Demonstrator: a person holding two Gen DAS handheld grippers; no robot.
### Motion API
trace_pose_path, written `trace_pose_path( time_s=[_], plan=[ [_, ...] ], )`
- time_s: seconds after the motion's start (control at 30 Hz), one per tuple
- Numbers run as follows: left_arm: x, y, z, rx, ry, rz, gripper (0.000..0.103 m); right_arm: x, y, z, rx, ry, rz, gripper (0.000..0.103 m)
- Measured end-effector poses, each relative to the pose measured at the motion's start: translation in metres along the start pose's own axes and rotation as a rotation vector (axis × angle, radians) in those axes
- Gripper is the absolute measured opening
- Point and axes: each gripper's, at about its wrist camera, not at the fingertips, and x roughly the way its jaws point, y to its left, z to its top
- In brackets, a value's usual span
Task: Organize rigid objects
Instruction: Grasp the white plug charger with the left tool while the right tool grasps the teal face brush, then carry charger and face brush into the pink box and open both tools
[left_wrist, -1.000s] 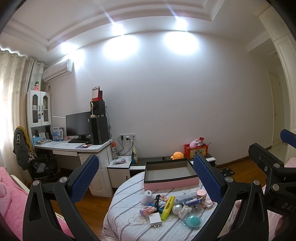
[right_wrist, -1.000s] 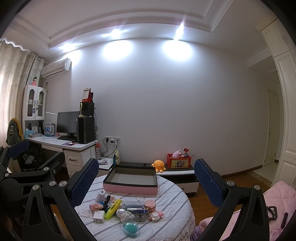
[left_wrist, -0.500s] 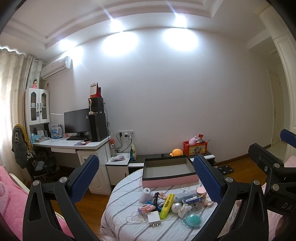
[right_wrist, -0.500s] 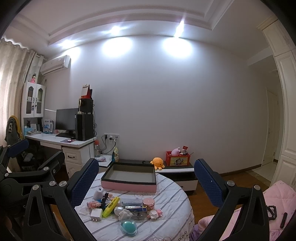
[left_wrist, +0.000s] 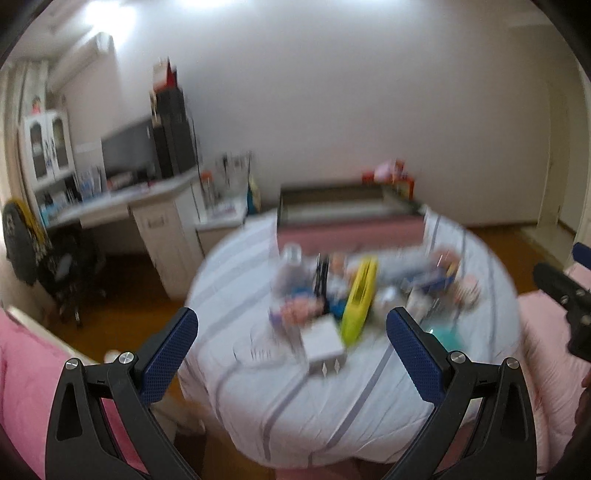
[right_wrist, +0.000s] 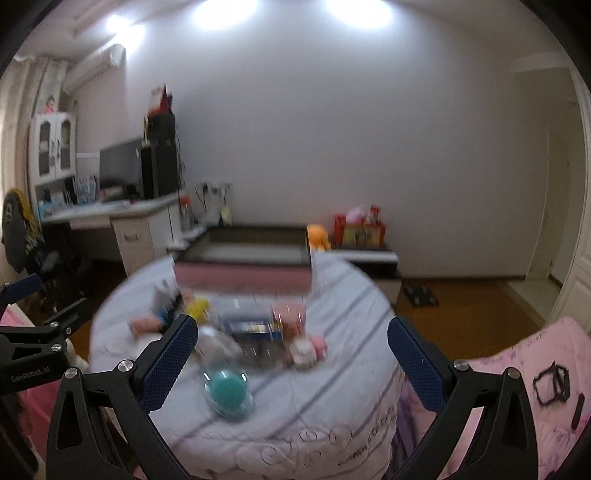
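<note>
A: Both grippers are spread wide and hold nothing: the left gripper (left_wrist: 291, 332) hangs over the near edge of the round table (left_wrist: 236, 384), the right gripper (right_wrist: 291, 332) beside it.

B: Where are the things to sort?

A: Heaped mid-table, just in front of the pink box (right_wrist: 242, 275). Blur hides most detail. I make out a yellow case (left_wrist: 360, 299), a white charger (left_wrist: 325, 347) and a teal egg-shaped piece (right_wrist: 226, 387).

B: How would they handle?

A: Probably light, hard plastic. I'd pinch the charger across its flat sides; the rounded egg looks slippery, so grip its middle.
</note>
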Motion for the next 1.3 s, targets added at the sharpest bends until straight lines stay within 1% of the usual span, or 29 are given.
trace_pose_path(
  time_s=[0.1, 0.17, 0.2, 0.37, 0.47, 0.5, 0.57, 0.6, 0.63, 0.67, 0.7, 0.73, 0.77, 0.8, 0.83, 0.87, 0.9, 0.97, 1.0, 1.03, 1.07, 1.17, 1.3],
  plan=[
    [0.041, -0.003, -0.017, -0.022, 0.102, -0.024, 0.103, 0.023, -0.002, -0.02, 0.011, 0.067, 0.021, 0.103],
    [0.06, -0.006, -0.023, -0.02, 0.143, -0.019, 0.103, 0.04, -0.001, -0.033, -0.002, 0.116, 0.043, 0.103],
    [0.068, -0.008, -0.025, -0.017, 0.162, -0.017, 0.103, 0.045, -0.001, -0.039, -0.004, 0.126, 0.047, 0.103],
    [0.101, -0.009, -0.03, -0.04, 0.221, -0.009, 0.103, 0.068, 0.007, -0.056, -0.004, 0.186, 0.097, 0.103],
    [0.119, -0.004, -0.032, -0.065, 0.266, -0.021, 0.103, 0.076, 0.01, -0.058, -0.002, 0.19, 0.131, 0.103],
    [0.121, -0.003, -0.032, -0.073, 0.265, -0.037, 0.103, 0.078, 0.01, -0.058, 0.004, 0.189, 0.143, 0.103],
    [0.12, -0.001, -0.032, -0.082, 0.25, -0.042, 0.101, 0.081, 0.014, -0.057, -0.006, 0.192, 0.167, 0.103],
    [0.12, -0.001, -0.031, -0.081, 0.253, -0.054, 0.097, 0.082, 0.016, -0.056, -0.011, 0.19, 0.174, 0.103],
    [0.118, -0.001, -0.029, -0.077, 0.247, -0.061, 0.089, 0.083, 0.019, -0.056, -0.018, 0.192, 0.179, 0.103],
    [0.116, -0.001, -0.029, -0.069, 0.242, -0.075, 0.082, 0.084, 0.022, -0.056, -0.025, 0.196, 0.188, 0.103],
    [0.116, 0.0, -0.028, -0.062, 0.239, -0.091, 0.068, 0.086, 0.025, -0.056, -0.031, 0.201, 0.193, 0.103],
    [0.115, -0.001, -0.027, -0.057, 0.236, -0.106, 0.057, 0.089, 0.028, -0.057, -0.039, 0.212, 0.2, 0.103],
    [0.112, 0.002, -0.027, -0.052, 0.238, -0.113, 0.054, 0.093, 0.03, -0.058, -0.044, 0.221, 0.206, 0.103],
    [0.11, 0.002, -0.026, -0.048, 0.234, -0.123, 0.045, 0.097, 0.033, -0.059, -0.046, 0.228, 0.211, 0.103],
    [0.109, 0.005, -0.025, -0.052, 0.229, -0.135, 0.041, 0.101, 0.035, -0.06, -0.045, 0.234, 0.218, 0.103],
    [0.109, 0.006, -0.025, -0.054, 0.228, -0.138, 0.041, 0.103, 0.036, -0.06, -0.041, 0.235, 0.222, 0.102],
    [0.11, 0.007, -0.025, -0.053, 0.226, -0.142, 0.041, 0.105, 0.037, -0.06, -0.04, 0.232, 0.223, 0.1],
    [0.107, 0.008, -0.026, -0.048, 0.221, -0.146, 0.041, 0.109, 0.04, -0.058, -0.047, 0.233, 0.222, 0.087],
    [0.106, 0.009, -0.026, -0.048, 0.222, -0.151, 0.041, 0.11, 0.041, -0.058, -0.049, 0.235, 0.235, 0.083],
    [0.105, 0.01, -0.026, -0.051, 0.218, -0.158, 0.041, 0.112, 0.04, -0.058, -0.045, 0.236, 0.257, 0.072],
    [0.105, 0.012, -0.026, -0.058, 0.216, -0.165, 0.041, 0.114, 0.041, -0.057, -0.046, 0.242, 0.271, 0.058],
    [0.1, 0.013, -0.026, -0.072, 0.21, -0.189, 0.041, 0.112, 0.044, -0.056, -0.072, 0.237, 0.27, 0.058],
    [0.093, 0.013, -0.021, -0.074, 0.189, -0.21, 0.041, 0.106, 0.035, -0.052, -0.058, 0.217, 0.271, 0.057]
  ],
)
